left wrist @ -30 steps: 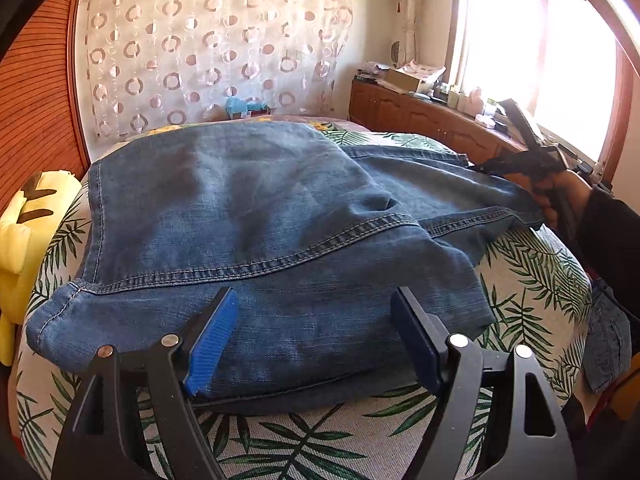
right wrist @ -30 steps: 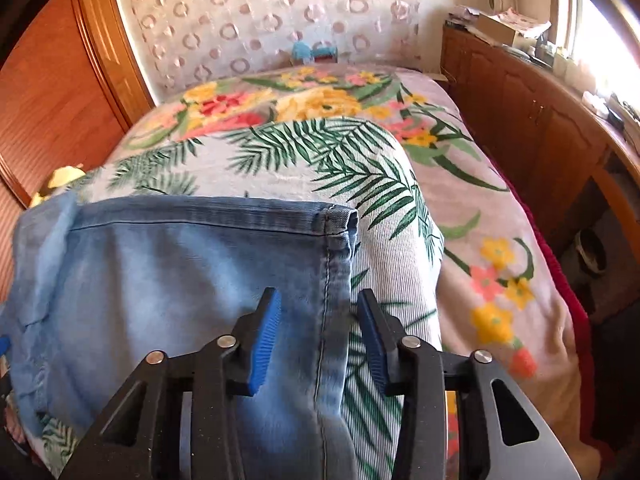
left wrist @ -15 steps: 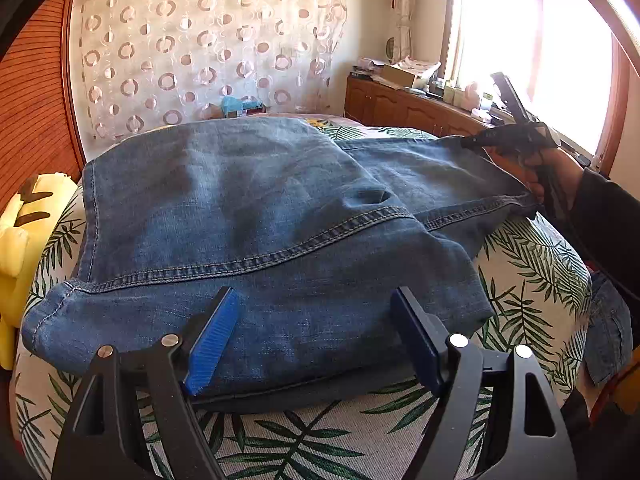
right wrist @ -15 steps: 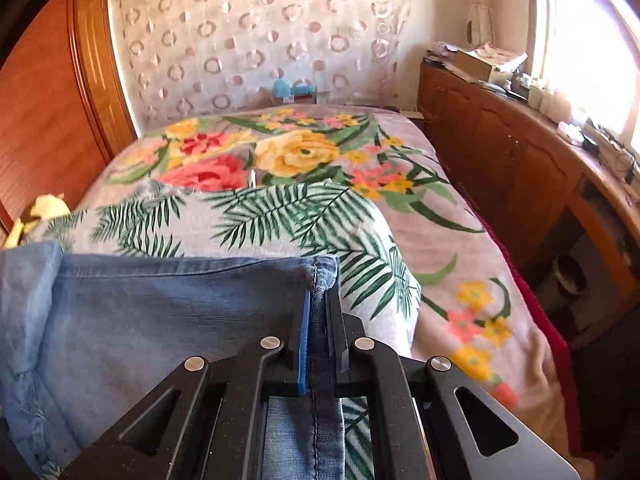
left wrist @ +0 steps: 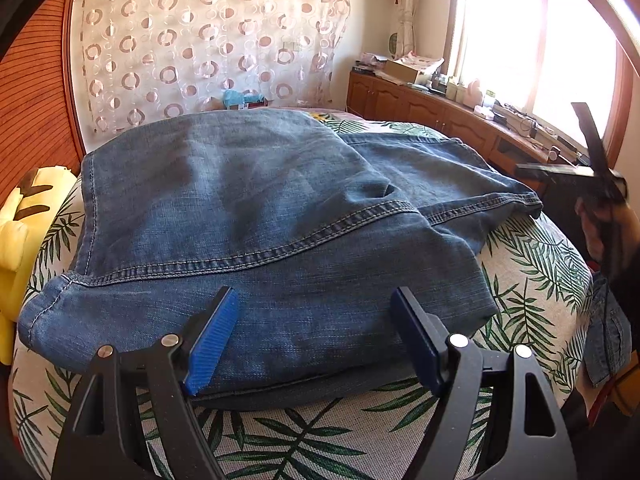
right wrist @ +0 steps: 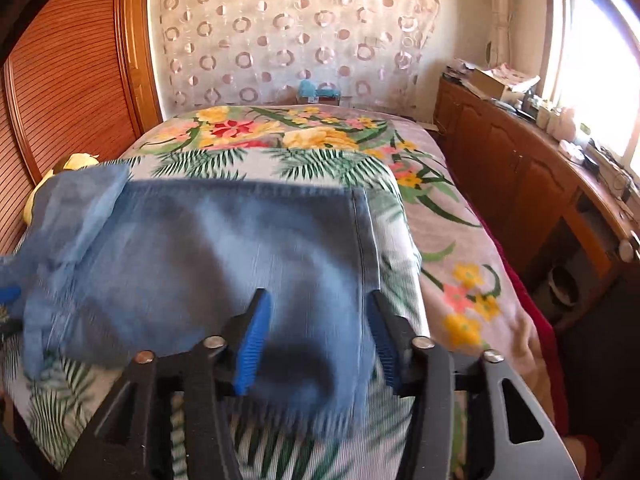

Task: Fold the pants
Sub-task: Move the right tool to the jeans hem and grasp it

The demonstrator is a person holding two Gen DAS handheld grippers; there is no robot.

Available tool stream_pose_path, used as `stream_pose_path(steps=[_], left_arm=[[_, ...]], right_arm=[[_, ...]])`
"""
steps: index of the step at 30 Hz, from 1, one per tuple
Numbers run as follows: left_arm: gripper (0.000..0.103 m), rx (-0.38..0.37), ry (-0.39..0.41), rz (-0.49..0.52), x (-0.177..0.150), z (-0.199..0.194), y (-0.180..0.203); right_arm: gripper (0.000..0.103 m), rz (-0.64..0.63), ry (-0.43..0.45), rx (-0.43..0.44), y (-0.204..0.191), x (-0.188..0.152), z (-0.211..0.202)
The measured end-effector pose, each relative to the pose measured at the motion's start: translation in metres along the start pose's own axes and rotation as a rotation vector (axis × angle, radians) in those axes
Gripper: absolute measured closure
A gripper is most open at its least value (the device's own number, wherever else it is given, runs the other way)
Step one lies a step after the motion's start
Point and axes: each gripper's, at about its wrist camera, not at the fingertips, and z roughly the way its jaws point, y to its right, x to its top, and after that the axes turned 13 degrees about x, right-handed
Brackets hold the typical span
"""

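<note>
While jeans [left wrist: 248, 216] lie on bed [left wrist: 320, 440] | left gripper [left wrist: 316, 340] jaws apart | right gripper [right wrist: 316, 344] jaws opening, gripping nothing

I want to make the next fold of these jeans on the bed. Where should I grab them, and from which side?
Grip the jeans at the near stitched hem corner, coming in low from the near edge of the bed. The corner sticks out past the upper layer, so a tool can probably slide under it; the middle lies flat.

Sunlit window [left wrist: 536, 36] — wooden cabinets [right wrist: 516, 168]
</note>
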Motion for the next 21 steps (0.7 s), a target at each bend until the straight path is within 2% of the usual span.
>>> stream_pose_path(steps=[4, 10, 19, 21], left_arm=[[0.024, 0.002, 0.004, 0.000, -0.001, 0.000, 0.000], [0.024, 0.009, 0.020, -0.006, 0.001, -0.007, -0.002], [0.024, -0.011, 0.056, 0.004, 0.011, -0.034, 0.012], [0.024, -0.013, 0.063, 0.011, 0.013, -0.039, 0.015]], right_arm=[[0.044, 0.045, 0.003, -0.003, 0.000, -0.028, -0.015], [0.044, 0.126, -0.030, 0.000, 0.012, -0.045, -0.009], [0.045, 0.109, -0.048, -0.006, 0.009, -0.037, 0.003], [0.057, 0.098, -0.047, -0.005, 0.008, -0.037, 0.003]])
